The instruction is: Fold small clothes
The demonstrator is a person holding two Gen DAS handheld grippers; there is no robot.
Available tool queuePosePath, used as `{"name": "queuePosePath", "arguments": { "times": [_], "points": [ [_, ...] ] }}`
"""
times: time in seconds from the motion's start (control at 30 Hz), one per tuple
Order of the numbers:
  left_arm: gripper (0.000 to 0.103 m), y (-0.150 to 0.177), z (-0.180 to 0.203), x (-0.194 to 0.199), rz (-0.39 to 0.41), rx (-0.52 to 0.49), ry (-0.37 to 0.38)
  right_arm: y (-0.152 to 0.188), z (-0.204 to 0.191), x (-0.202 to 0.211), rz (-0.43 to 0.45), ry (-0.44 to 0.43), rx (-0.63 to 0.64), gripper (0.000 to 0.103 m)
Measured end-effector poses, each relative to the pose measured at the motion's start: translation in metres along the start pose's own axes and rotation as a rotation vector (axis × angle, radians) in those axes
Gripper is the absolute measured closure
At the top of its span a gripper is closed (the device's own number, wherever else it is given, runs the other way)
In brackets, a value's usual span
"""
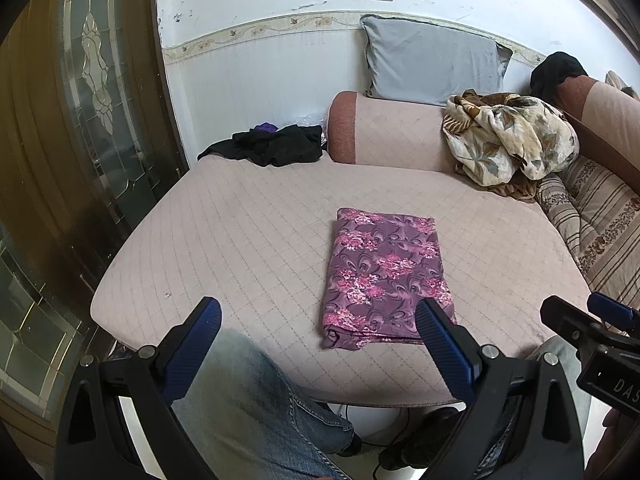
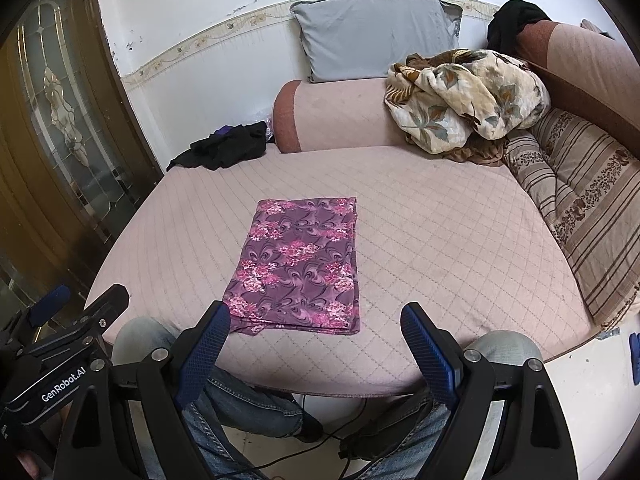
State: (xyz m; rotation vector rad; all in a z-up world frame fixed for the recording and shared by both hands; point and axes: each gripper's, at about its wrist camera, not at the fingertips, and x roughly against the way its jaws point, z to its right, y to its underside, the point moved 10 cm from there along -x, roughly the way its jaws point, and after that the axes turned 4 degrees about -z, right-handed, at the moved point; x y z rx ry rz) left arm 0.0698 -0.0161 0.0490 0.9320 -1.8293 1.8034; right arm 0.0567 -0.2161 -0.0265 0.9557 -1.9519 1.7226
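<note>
Purple floral cloth [image 2: 298,266] lies folded into a flat rectangle at centre frame on the pink quilted sofa seat [image 2: 440,240]. My left claw [image 1: 318,330] and right claw [image 2: 316,336] both hover spread, empty. Black garments [image 2: 224,146], upper left, look unfolded: likely next.

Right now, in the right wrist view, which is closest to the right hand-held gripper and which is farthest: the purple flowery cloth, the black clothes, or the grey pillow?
From the right hand-held gripper:
1. Purple flowery cloth, folded flat just ahead, slightly left.
2. Black clothes, crumpled at the far left edge of the cushion.
3. Grey pillow, leaning on the back wall.
</note>
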Motion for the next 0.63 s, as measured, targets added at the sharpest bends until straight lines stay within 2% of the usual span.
{"name": "queuePosePath", "arguments": {
  "times": [0.43,0.53,0.57,0.63],
  "points": [
    [0.006,0.004,-0.001,-0.021,-0.042,0.010,0.012,-0.005,0.004,-0.023,-0.024,0.013,-0.005,0.013],
    [0.006,0.002,-0.004,-0.025,-0.026,0.010,0.025,-0.008,0.004,-0.029,-0.022,0.015,-0.003,0.013],
    [0.006,0.001,-0.004,-0.028,-0.026,0.012,0.040,-0.009,0.004,-0.032,-0.023,0.010,-0.004,0.012],
    [0.006,-0.002,-0.008,-0.041,-0.054,0.020,0.072,-0.009,0.003,-0.046,-0.065,-0.052,-0.030,0.012]
  ]
}}
